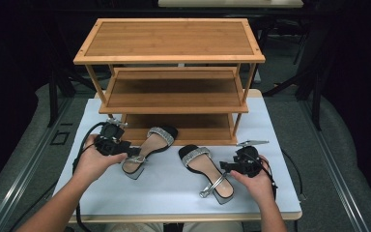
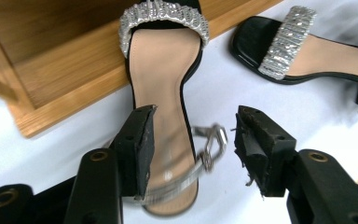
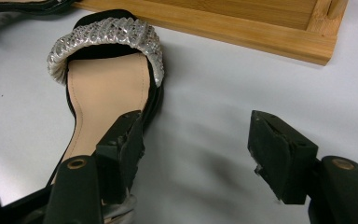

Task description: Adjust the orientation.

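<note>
Working over a white worktop (image 1: 280, 193) in a dark room, you've got a three-tier bamboo shoe rack (image 1: 169, 58) standing at its far side. Your left gripper (image 2: 193, 140) hovers with fingers apart around the ankle strap of the left sandal (image 1: 147, 147), not pressing it; its toe rests on the rack's bottom shelf. Your right gripper (image 3: 196, 140) gapes empty beside the right sandal (image 1: 205, 169), lying flat mid-worktop.

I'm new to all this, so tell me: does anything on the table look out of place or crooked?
The two sandals aren't paired neatly: the left sandal has its toe on the rack's bottom shelf, while the right sandal lies angled on the table.
</note>
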### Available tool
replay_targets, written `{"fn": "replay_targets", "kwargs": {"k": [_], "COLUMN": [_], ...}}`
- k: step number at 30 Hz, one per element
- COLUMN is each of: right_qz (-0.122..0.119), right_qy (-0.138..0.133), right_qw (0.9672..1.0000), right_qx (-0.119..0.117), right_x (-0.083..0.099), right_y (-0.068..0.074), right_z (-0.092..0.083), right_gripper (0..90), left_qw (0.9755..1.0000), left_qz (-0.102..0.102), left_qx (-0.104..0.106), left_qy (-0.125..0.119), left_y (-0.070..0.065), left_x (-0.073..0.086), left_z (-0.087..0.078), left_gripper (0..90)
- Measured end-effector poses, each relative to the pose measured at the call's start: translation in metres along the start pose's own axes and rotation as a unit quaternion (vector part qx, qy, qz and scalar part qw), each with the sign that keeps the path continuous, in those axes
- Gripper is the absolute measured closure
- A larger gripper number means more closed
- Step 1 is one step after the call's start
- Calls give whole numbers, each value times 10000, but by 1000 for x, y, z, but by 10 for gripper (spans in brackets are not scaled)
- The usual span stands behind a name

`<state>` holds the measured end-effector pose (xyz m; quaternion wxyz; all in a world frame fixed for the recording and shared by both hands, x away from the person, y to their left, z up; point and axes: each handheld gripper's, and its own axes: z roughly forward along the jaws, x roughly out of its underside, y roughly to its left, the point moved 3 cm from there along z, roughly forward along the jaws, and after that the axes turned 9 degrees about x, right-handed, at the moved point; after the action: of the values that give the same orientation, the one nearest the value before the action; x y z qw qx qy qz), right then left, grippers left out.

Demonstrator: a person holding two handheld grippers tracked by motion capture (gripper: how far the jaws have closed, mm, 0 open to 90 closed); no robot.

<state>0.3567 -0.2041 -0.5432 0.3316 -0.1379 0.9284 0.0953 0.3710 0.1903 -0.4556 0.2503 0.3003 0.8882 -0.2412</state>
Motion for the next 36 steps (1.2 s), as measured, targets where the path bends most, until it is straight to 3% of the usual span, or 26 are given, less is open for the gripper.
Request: {"fn": "replay_targets", "kwargs": {"k": [5, 10, 18, 28, 36], "right_qz": [-14, -23, -47, -26, -31], "right_qy": [30, 20, 27, 48, 51], "right_qw": [10000, 10000, 10000, 10000, 10000], "right_qx": [-16, 0, -2, 3, 8], "right_x": [0, 0, 0, 1, 1], "right_y": [0, 1, 2, 1, 1], "right_z": [0, 0, 1, 2, 2], "right_gripper": [350, 350, 350, 350, 350], "left_qw": [9997, 9996, 9996, 9993, 9991], "left_qz": [22, -34, -252, -277, -320], "left_qx": [-91, -109, -144, -117, -72], "left_qy": [-228, -254, -68, 239, 256], "left_y": [1, 6, 17, 18, 19], "left_x": [24, 49, 74, 87, 89], "left_z": [-19, -26, -10, 22, 25], "left_gripper": [544, 681, 873, 897, 899]}}
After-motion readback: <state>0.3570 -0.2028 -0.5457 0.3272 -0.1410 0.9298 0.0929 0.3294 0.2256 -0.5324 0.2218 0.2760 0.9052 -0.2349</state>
